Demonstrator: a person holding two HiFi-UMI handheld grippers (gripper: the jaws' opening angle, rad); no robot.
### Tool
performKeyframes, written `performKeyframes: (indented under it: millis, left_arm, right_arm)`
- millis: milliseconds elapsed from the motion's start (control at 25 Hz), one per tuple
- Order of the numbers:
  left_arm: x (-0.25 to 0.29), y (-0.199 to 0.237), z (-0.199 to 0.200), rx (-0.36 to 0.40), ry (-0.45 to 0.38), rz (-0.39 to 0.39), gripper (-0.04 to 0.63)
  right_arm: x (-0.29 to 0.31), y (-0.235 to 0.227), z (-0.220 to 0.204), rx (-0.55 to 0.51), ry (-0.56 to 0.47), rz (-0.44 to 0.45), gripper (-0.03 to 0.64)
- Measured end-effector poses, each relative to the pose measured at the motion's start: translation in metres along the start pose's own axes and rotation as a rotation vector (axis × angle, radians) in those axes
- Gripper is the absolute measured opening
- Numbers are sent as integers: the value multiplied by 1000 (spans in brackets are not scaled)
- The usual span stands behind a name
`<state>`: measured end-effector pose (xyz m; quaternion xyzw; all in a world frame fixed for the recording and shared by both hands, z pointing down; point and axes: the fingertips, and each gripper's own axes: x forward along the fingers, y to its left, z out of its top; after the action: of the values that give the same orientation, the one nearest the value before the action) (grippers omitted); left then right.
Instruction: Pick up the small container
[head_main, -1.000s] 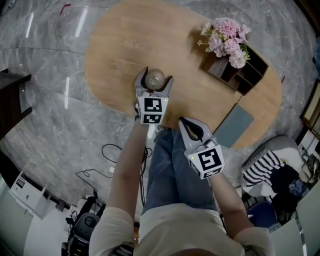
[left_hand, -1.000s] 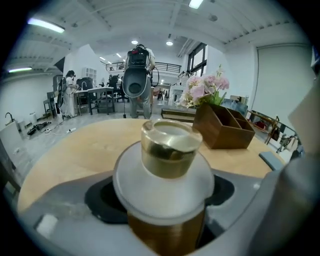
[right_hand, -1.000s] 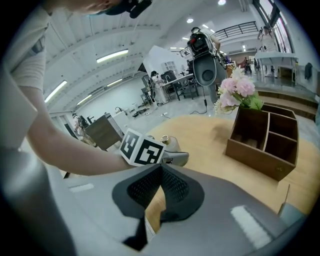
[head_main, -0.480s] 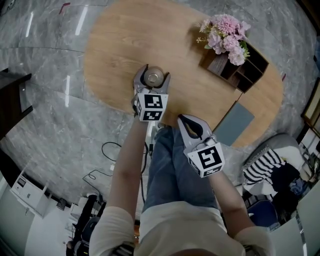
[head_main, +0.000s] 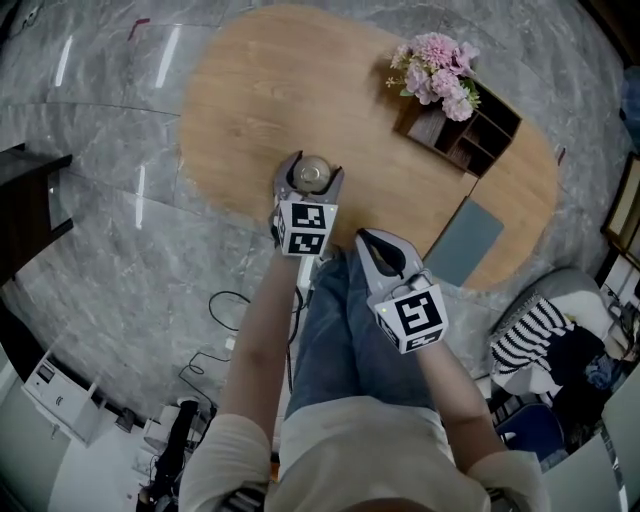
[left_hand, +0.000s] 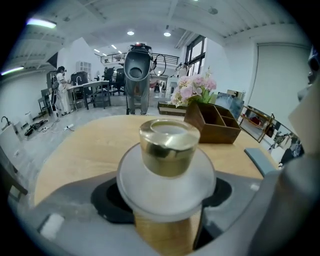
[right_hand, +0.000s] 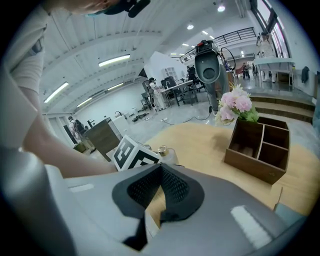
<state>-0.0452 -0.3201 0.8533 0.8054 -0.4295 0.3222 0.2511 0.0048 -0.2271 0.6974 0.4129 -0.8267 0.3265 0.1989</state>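
The small container, a frosted jar with a gold cap, stands near the front edge of the oval wooden table. My left gripper has a jaw on either side of it, and the pads press on its frosted body. In the left gripper view the container fills the middle, with wood showing beneath it. My right gripper hovers over the person's lap just off the table edge, jaws shut and empty. Its ribbed pads meet at the tip.
A wooden compartment box with pink flowers sits at the table's far right. A grey flat pad lies at the right edge. A chair with striped cloth is at the right, and cables trail on the marble floor.
The left gripper's jaws have narrowed from wide open to pressing on the container. The right gripper has stayed where it was.
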Motion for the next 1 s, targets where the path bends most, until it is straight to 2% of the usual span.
performKeyframes:
  millis: [160, 1000]
  left_arm:
    - [-30, -11, 12, 3, -23, -20, 348]
    - [-236, -61, 59, -115, -161, -53, 348]
  right_arm:
    - [-16, 15, 8, -15, -28, -10, -2]
    - [-137, 119, 41, -149, -154, -93, -2]
